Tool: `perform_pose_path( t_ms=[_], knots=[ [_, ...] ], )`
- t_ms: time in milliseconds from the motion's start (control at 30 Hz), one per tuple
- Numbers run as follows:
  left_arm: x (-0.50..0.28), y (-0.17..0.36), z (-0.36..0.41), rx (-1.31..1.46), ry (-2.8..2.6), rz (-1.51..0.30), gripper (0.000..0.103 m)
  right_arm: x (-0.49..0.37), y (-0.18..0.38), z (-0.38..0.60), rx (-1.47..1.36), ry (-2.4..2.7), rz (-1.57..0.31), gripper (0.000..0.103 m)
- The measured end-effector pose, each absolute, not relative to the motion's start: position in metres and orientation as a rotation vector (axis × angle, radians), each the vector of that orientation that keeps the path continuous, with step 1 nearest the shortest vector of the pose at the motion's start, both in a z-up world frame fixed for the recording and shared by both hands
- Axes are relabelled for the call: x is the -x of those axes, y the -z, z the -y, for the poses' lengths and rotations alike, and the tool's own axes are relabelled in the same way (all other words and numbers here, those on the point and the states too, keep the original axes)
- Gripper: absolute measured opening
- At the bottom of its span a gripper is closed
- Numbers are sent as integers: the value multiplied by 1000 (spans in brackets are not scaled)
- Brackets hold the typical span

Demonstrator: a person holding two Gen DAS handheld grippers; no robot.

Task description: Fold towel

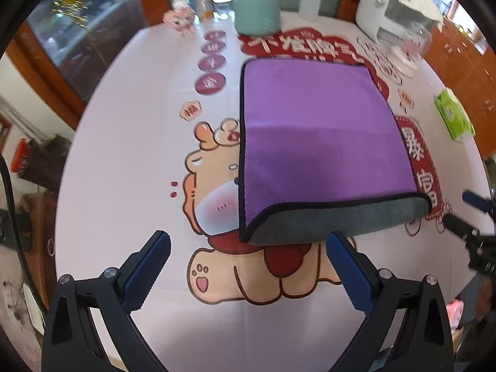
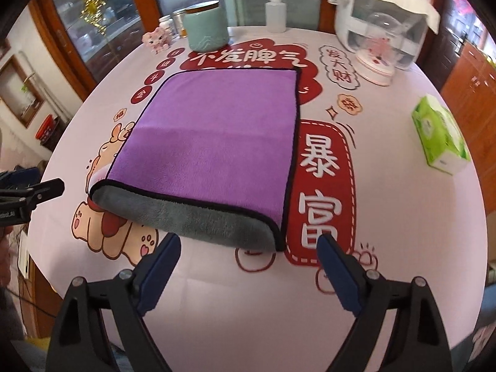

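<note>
Left wrist view: the left gripper (image 1: 248, 266) hovers low over the tablecloth (image 1: 130, 161), its blue-padded fingers (image 1: 148, 269) spread wide apart and holding nothing, aimed toward 12 o'clock. Just ahead lies the towel (image 1: 313, 130), purple side up, folded over with its grey rounded fold edge nearest the gripper; its long axis runs from 6 toward 12 o'clock. The fold's left corner sits between the fingers, just beyond their tips. At 3 o'clock the right gripper's tips (image 1: 465, 217) show, blurred.

Right wrist view: the right gripper (image 2: 249, 266) is likewise spread wide and empty, level above the cloth, pointing toward 12 o'clock. The towel (image 2: 217, 133) lies flat at centre, its grey fold crossing from 9 o'clock down toward 6, right corner just beyond the left finger (image 2: 161, 272). A tissue box (image 2: 440, 139) sits at 3 o'clock, well apart.
</note>
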State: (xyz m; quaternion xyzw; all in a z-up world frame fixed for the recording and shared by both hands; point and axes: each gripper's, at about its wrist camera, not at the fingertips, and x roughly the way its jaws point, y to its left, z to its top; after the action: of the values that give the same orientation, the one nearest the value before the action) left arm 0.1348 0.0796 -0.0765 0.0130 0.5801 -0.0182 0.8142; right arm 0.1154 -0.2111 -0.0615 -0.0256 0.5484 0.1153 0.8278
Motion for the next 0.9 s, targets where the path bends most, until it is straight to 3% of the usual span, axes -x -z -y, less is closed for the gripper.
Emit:
perform_pose_path(
  t_ms=[167, 367, 533, 900],
  knots=[
    [-145, 99, -87, -25, 143, -1268, 99, -132, 74, 217, 51, -321, -1184, 85],
    [-159, 118, -87, -81, 263, -1251, 94, -145, 99, 221, 93, -425, -1234, 69],
    [-170, 132, -87, -81, 364, -1271, 82, -152, 114, 232, 54, -475, -1277, 54],
    [-179, 143, -81, -59, 525, -1301, 64, -154, 121, 235, 59, -534, -1303, 41]
  ],
)
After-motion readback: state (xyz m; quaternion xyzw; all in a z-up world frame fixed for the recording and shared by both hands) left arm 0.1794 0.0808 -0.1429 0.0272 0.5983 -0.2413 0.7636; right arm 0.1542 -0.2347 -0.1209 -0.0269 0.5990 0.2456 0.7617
